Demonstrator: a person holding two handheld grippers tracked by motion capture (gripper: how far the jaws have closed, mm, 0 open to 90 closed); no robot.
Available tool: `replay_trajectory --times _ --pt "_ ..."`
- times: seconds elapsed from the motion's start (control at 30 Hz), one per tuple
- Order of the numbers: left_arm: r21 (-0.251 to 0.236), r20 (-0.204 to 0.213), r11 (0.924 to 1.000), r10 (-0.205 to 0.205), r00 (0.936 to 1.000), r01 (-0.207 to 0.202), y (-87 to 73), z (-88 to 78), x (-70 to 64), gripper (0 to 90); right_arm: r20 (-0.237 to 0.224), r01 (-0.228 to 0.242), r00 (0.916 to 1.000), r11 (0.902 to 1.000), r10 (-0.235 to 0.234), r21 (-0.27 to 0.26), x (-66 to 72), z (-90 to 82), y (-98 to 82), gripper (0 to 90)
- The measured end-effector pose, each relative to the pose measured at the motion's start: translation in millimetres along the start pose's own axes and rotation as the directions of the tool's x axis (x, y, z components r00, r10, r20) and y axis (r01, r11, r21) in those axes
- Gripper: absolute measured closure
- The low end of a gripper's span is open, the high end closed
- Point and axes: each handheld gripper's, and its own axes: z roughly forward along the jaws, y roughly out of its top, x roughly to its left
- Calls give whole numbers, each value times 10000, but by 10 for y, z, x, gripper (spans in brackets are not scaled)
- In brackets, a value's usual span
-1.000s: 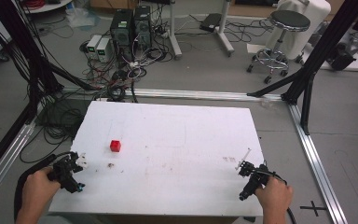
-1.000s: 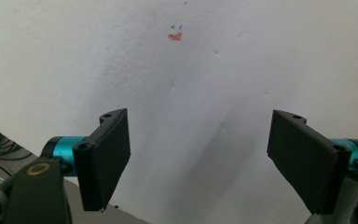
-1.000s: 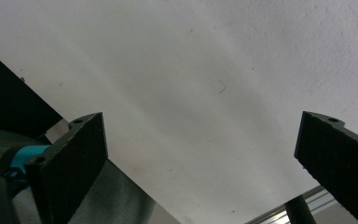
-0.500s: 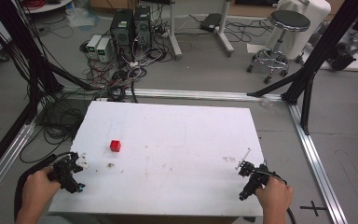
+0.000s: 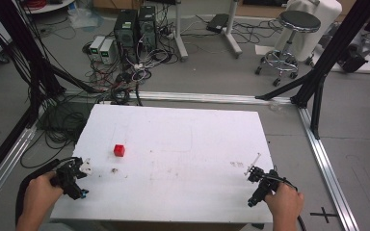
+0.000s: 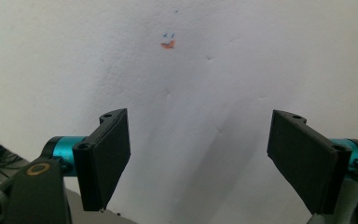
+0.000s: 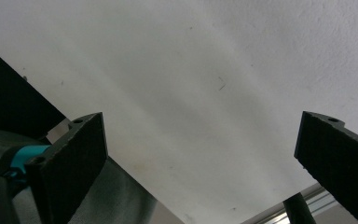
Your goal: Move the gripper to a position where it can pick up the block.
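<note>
One small red block [image 5: 119, 150] sits alone on the white table [image 5: 197, 130], left of the middle and a little toward the near side. Nearest to it is the left gripper [image 5: 78, 169], held low at the near left corner with its jaws spread wide and nothing between them; in the left gripper view they frame bare tabletop and a small orange mark [image 6: 168, 45]. The block lies just to the far right of that gripper, with a small brownish speck [image 5: 114, 170] on the table between them. The right gripper [image 5: 252, 172] rests well apart at the near right edge, likewise released and holding nothing.

To my eye the job in hand is picking up the block with the left tool. Doing it well means swinging the open jaws toward the far right until the block shows centred between them, coming in low and level, squaring the pads to two flat faces, and closing gently so it doesn't skid on the smooth surface
</note>
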Motion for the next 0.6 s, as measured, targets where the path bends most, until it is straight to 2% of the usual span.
replay_trajectory --times 0.3,0.6 --pt "21 -5 9997 258 9997 -258 39 4 51 216 -29 67 10000 10000 -67 18 15 12 20 16" --pt "257 206 9968 750 9970 -755 70 29 267 216 -56 50 10000 10000 -50 -43 6 11 7 16"
